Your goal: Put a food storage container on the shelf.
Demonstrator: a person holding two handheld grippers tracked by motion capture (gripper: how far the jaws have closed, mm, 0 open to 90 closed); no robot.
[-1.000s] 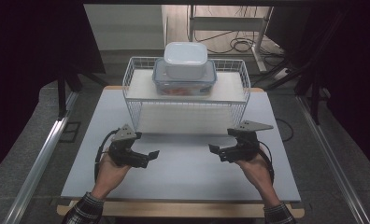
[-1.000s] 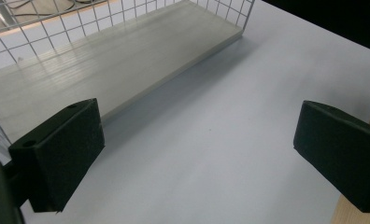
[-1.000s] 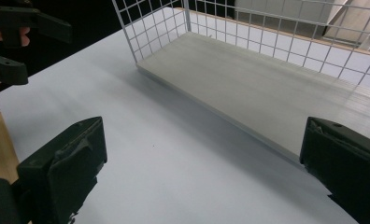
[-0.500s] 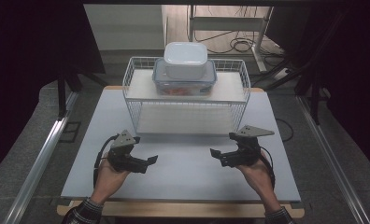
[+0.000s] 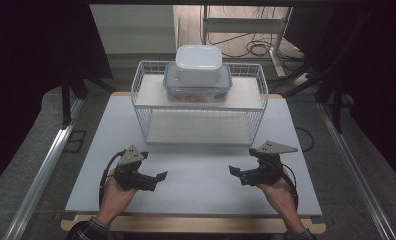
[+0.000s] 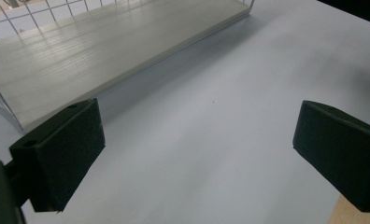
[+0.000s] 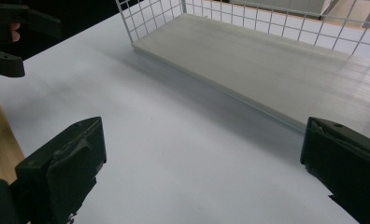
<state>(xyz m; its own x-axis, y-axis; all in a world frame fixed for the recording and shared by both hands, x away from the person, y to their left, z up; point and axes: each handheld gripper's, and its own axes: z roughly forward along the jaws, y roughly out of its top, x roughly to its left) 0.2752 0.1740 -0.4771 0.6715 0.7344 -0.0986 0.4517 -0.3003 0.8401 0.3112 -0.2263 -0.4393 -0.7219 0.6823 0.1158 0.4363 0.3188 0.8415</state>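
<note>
When set against a second ago, from above: a small slide toward 6 o'clock for the left tongs [image 5: 158,179] and the right tongs [image 5: 236,174], away from the wire rack [image 5: 142,120] at 12 o'clock. Reads as a settling near the front edge rather than a reach; nothing of the job begun yet. Both spread wide, nothing held, low over the white table [image 5: 196,200] at 7 and 5 o'clock; touching it or just above, cannot tell. White box [image 5: 198,64] stacked on clear box [image 5: 221,91] on the rack's top shelf, well apart from both tongs. Bare table between the tips and all the way up to the rack front. Wooden lip just behind the hands at 6 o'clock, dark drop-off past 3 and 9.

Through the left gripper view: wide gap between the black jaws, plain table beneath. Lower shelf [image 6: 103,51] of the rack at 11 o'clock, its front edge a low step to clear. Wooden table edge close at 5 o'clock.

Through the right gripper view: same wide spread, nothing gripped. Lower shelf at 1 o'clock inside its wire side; left tongs at 10 o'clock, well apart. Room enough for a straight run forward; probably calls for a lift to reach the boxes.
</note>
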